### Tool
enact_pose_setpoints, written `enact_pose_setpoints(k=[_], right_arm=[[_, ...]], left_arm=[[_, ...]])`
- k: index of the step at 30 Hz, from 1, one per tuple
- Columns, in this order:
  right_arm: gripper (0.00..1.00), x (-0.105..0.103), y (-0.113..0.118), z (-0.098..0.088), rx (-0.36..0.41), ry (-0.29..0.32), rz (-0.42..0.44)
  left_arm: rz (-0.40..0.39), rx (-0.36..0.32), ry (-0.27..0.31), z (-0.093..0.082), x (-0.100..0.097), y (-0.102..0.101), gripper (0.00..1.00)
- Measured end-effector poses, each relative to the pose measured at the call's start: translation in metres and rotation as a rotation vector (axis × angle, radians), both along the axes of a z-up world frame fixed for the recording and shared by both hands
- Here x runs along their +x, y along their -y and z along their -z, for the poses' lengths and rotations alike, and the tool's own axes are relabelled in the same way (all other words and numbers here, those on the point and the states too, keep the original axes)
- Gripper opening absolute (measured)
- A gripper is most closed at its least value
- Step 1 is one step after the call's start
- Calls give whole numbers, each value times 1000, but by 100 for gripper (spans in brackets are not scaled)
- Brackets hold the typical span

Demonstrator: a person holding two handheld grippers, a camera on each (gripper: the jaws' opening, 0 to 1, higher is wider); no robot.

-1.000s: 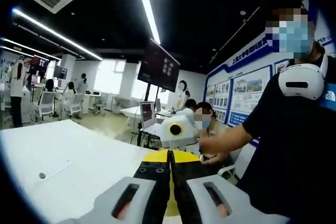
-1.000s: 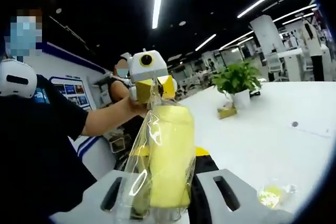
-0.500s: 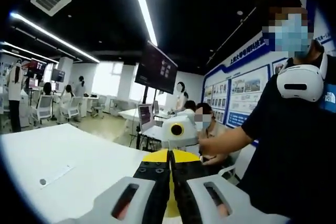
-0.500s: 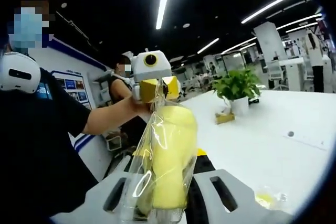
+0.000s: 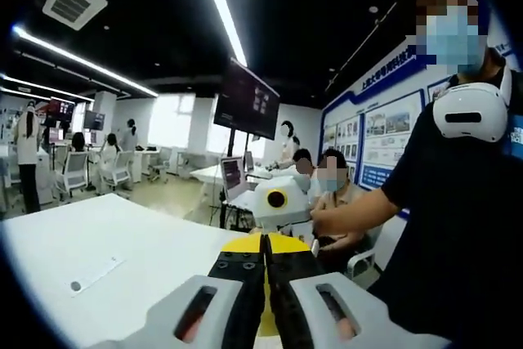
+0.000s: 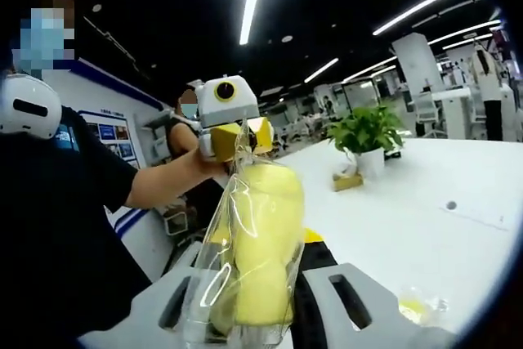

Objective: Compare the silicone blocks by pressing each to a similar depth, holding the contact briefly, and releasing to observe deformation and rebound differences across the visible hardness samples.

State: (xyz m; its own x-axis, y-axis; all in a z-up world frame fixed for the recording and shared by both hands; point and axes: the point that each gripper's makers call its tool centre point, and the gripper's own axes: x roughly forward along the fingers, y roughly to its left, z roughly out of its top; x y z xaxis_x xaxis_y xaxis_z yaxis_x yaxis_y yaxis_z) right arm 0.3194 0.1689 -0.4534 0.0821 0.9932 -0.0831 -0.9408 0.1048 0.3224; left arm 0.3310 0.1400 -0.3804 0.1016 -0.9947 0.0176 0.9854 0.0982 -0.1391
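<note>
One bagged yellow silicone block between your two grippers, above the white table.

Your right gripper is clamped on the block's clear plastic bag at 6 o'clock; your left gripper pinches the bag's top at 12. In the left gripper view, your left gripper's jaws sit together. One potted plant stands at 2 o'clock, and one more bagged sample lies at 4.

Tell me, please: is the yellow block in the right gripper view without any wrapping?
No, the yellow block sits inside a clear plastic bag, held between the right gripper's jaws.
</note>
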Motion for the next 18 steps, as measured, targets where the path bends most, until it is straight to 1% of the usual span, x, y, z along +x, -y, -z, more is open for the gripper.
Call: enact_pose_setpoints(k=[1,2,3,5,6,8,9,10,11,12,13,14,15,17,18], right_arm=[[11,2,0,0,0,12,10],[12,0,-1,1,2,-16,1],[13,1,-1,1,4,-14,6],[14,7,-1,-3,35,65,29],[16,8,-1,-1,31,93,46],[18,7,-2,1,24,98,49],[19,8,-2,2,19,103,52],[20,13,-2,6,5,125,77],[21,16,-1,4,9,191,88],[23,15,-1,6,12,227,83],[28,15,-1,9,5,198,89],[32,17,-1,11,-3,180,103],[35,19,-1,14,-10,165,111],[41,24,1,19,-27,161,137],[44,26,2,20,-28,146,149]], left_arm=[[1,-1,17,-1,0,-1,0],[-15,9,38,0,2,-1,0],[-10,5,31,0,1,0,0],[-9,-8,32,-3,1,-1,0],[-5,-10,25,-3,1,-1,0],[-3,-6,29,-2,1,-2,0],[-4,-2,7,1,2,-2,0],[-5,-2,-4,2,3,-2,0],[-19,-7,9,4,5,-3,0],[-18,-19,-7,4,5,-3,0],[-23,-43,-40,4,5,-4,0],[-30,-48,-35,5,6,-5,0],[-26,-63,-61,5,5,-6,0],[-37,-76,-64,5,8,-8,0],[-37,-80,-67,5,7,-9,0]])
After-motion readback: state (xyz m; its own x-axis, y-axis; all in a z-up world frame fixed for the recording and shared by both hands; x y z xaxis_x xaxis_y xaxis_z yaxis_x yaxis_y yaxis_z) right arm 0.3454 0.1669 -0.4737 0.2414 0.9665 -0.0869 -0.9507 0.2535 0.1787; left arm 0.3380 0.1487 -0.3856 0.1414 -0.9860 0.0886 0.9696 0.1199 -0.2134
